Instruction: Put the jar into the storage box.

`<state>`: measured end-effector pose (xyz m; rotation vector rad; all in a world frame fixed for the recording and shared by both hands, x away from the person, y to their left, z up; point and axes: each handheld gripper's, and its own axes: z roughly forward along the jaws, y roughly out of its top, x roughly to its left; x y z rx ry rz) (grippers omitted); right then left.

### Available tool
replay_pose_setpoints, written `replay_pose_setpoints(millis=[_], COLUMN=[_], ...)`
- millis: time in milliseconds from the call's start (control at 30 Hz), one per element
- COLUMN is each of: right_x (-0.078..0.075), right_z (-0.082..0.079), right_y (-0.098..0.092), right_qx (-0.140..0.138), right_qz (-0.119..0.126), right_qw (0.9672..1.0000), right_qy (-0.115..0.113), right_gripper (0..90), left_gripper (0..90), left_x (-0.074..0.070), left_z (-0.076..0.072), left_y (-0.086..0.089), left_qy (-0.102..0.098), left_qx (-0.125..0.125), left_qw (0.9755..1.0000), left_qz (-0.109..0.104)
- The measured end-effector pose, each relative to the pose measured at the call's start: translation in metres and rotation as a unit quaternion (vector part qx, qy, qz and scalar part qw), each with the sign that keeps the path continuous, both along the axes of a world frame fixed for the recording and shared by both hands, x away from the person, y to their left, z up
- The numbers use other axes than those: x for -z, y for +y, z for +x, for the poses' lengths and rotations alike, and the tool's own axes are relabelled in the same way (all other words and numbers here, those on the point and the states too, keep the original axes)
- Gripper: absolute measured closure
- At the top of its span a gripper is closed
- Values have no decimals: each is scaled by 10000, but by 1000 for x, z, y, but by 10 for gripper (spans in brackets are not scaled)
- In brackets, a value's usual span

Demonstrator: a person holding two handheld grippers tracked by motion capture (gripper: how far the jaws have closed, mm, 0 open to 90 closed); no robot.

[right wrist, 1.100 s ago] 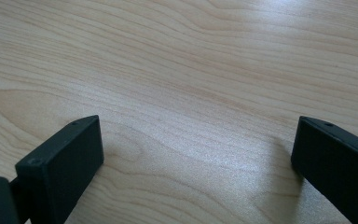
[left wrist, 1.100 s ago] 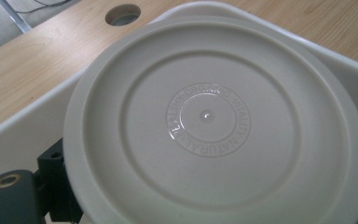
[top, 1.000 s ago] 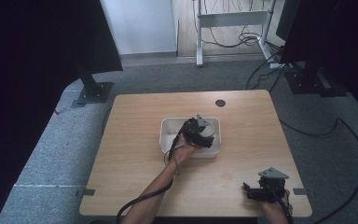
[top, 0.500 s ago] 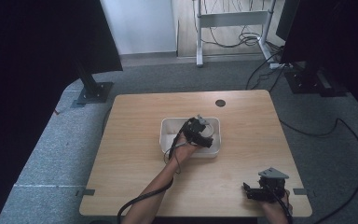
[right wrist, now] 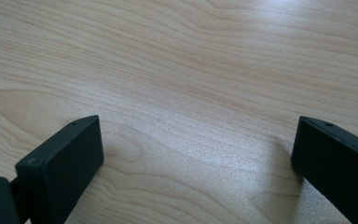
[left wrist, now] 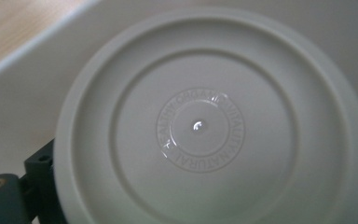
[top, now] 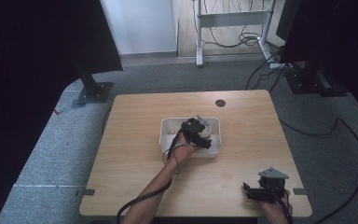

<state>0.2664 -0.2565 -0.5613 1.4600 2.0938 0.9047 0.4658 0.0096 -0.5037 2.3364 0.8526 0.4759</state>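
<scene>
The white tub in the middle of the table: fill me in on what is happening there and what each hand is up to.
A person works at a wooden table with a gripper in each hand. The left gripper is down in the white tub, right over a round white lid with a ring of raised lettering at its centre. Its jaws sit at the lid's edges, but whether they are clamped on it cannot be told. The right gripper rests at the near right corner of the table, open and holding nothing.

Left gripper (top: 204, 135) extended forward, jaws unclear; right gripper (top: 249, 191) jaws wide apart.
</scene>
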Motion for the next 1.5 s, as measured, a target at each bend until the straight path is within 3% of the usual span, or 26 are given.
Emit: replay_pose_setpoints(millis=[167,500,900,1500], right_x=[0,0,0,0], right_z=[0,0,0,0], right_y=[0,0,0,0], right_qx=[2,1,1,2], right_qz=[1,1,0,-1], right_qw=[10000,10000,10000,10000], right_qy=[0,1,0,-1], right_gripper=[18,18,18,19], left_gripper=[45,46,46,50], left_x=[-4,-7,-16,-24], left_z=[-2,-7,-15,-33], left_y=[3,13,25,36], left_qy=[13,104,33,-152], left_qx=[28,-6,22,188], left_qw=[10000,9992,9972,9959], left_qz=[-61,-391,-751,-874])
